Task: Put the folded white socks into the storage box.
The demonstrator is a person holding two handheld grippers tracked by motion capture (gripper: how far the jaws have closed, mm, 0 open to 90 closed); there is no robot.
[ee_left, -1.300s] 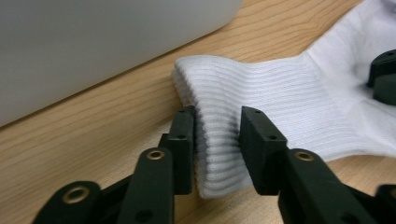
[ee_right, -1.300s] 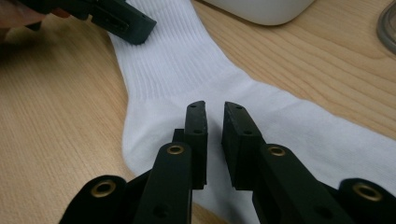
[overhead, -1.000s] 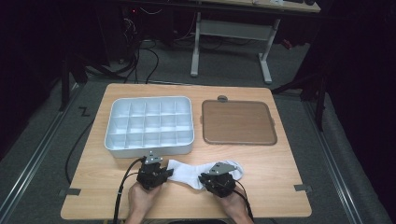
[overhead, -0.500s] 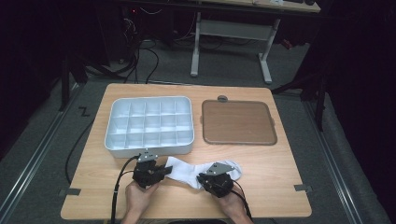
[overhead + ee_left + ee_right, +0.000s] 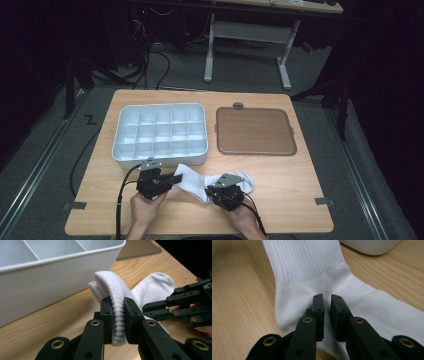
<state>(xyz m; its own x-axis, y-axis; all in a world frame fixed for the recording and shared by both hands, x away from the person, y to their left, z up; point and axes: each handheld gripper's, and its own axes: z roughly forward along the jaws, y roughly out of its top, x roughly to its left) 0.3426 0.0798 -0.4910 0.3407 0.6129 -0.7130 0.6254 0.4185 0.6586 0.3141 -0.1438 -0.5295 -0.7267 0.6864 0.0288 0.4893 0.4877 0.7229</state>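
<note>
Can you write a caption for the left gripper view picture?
Left gripper pinches the white sock's ribbed cuff beside the white tray.

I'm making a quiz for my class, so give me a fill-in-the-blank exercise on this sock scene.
1. The left claw is shut on the ribbed cuff of a white ____.
2. The right claw pinches the sock near its ____.
3. The white bin behind the sock is split into many ____.
4. Right of the bin lies a flat ____ lid.

Missing words: sock; heel; compartments; brown
</note>
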